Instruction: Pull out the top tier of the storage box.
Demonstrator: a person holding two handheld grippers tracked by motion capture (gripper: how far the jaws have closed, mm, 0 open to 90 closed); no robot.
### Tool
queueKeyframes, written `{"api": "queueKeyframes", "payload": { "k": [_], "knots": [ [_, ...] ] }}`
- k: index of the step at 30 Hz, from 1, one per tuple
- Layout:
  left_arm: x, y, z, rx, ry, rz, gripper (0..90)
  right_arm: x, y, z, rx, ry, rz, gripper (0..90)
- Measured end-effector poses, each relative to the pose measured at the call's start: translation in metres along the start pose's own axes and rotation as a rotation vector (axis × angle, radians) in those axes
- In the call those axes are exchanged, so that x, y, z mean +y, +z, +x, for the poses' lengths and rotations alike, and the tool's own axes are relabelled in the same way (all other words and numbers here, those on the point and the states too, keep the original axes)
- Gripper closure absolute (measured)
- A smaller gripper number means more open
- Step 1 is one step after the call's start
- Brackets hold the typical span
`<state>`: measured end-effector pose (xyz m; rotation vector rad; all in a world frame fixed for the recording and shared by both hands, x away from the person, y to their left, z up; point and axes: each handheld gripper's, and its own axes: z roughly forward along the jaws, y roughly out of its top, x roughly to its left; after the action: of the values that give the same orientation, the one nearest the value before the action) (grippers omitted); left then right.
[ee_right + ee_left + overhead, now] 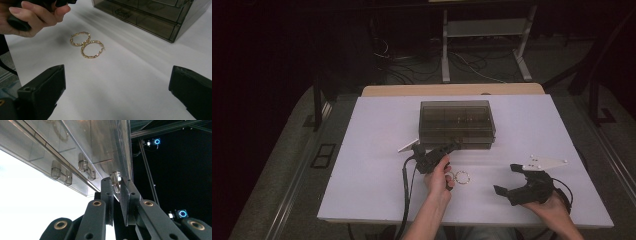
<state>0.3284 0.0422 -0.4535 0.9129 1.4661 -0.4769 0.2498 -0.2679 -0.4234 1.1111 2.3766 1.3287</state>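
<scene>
So far we have only begun. Our left hand-held gripper is pinched tight on a small clear knob at the front of the smoky plastic box, which looks closed. Two gold hoop earrings lie on the white desk near the box, untouched. Our right hand-held gripper rests wide open, holding nothing. We see no writing anywhere.

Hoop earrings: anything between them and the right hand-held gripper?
Nothing visible. The right hand-held gripper is open, with bare white table between it and the two gold hoop earrings. The left hand sits off to the side.
</scene>
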Motion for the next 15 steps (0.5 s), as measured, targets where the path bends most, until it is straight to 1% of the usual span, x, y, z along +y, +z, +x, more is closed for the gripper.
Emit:
{"api": "queueKeyframes", "payload": {
  "k": [4, 7, 8, 9, 10, 13, 15],
  "knots": [
    [-0.0001, -0.0003, -0.0004, 0.002, 0.001, 0.001, 80.3, 0.0000, 0.0003, -0.0001, 0.000, -0.002, -0.001, 0.3],
    [0.0004, -0.0007, -0.0010, 0.007, 0.010, 0.005, 79.5, 0.0000, 0.0004, -0.0002, 0.000, 0.000, 0.001, 0.3],
    [0.0004, -0.0011, -0.0009, 0.010, 0.021, 0.011, 78.9, 0.0000, 0.0005, -0.0001, 0.000, 0.002, 0.002, 0.3],
    [-0.0004, -0.0008, -0.0020, 0.008, 0.021, 0.017, 77.6, 0.0001, 0.0004, 0.0001, 0.001, 0.004, 0.004, 0.3],
    [-0.0010, -0.0006, -0.0026, 0.010, 0.031, 0.030, 75.0, 0.0000, 0.0006, 0.0000, 0.000, 0.002, 0.003, 0.3],
    [-0.0046, -0.0014, -0.0048, 0.018, 0.066, 0.049, 68.8, -0.0001, 0.0006, 0.0000, 0.000, 0.003, 0.003, 0.3],
    [-0.0065, -0.0024, -0.0064, 0.023, 0.097, 0.063, 65.9, -0.0002, 0.0004, 0.0000, 0.000, 0.002, 0.003, 0.3]
  ]
}}
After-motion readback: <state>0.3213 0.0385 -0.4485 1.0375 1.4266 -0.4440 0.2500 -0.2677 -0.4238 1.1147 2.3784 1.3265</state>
